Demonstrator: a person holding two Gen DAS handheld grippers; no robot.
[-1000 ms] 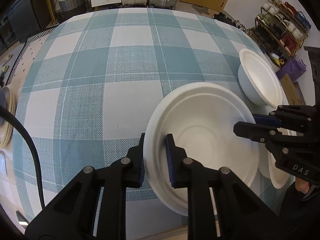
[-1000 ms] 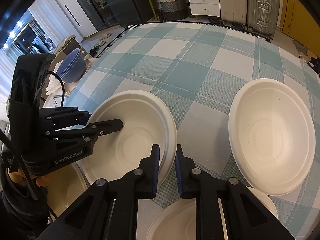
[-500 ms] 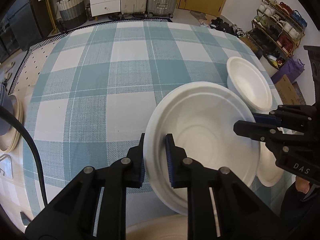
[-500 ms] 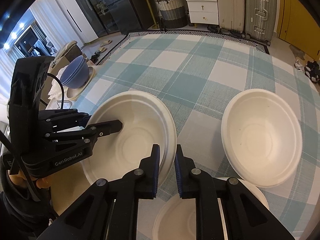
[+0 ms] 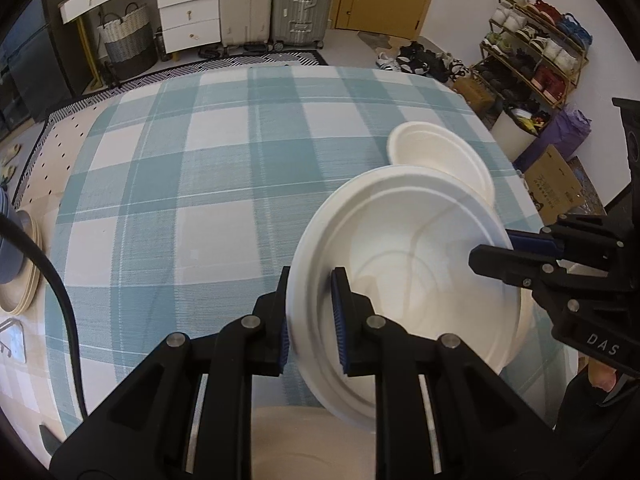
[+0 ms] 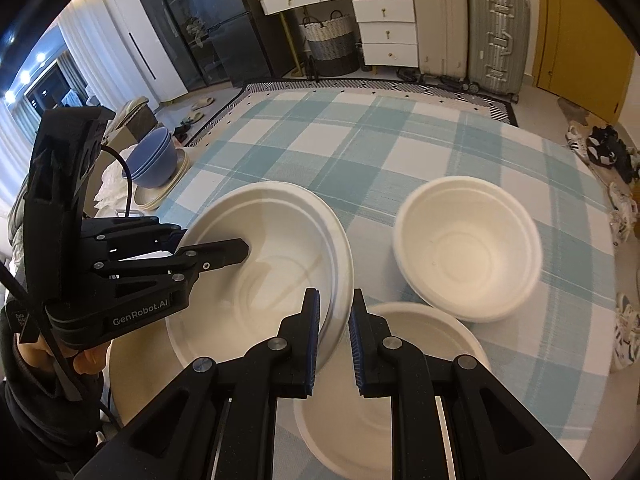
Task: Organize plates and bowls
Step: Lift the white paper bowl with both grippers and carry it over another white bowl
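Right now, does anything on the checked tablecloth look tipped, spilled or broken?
Nothing spilled or broken. The only thing askew is the wide white paper plate: it hangs tilted above the blue-and-white checked tablecloth, gripped on opposite rims by the left gripper and right gripper. The deep white paper bowl sits upright.

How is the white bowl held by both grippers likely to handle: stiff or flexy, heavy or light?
The white bowl looks like thin moulded pulp, so probably light. The left gripper and right gripper each pinch only its rim, on opposite sides; it may flex there. The matte surface probably isn't slippery.
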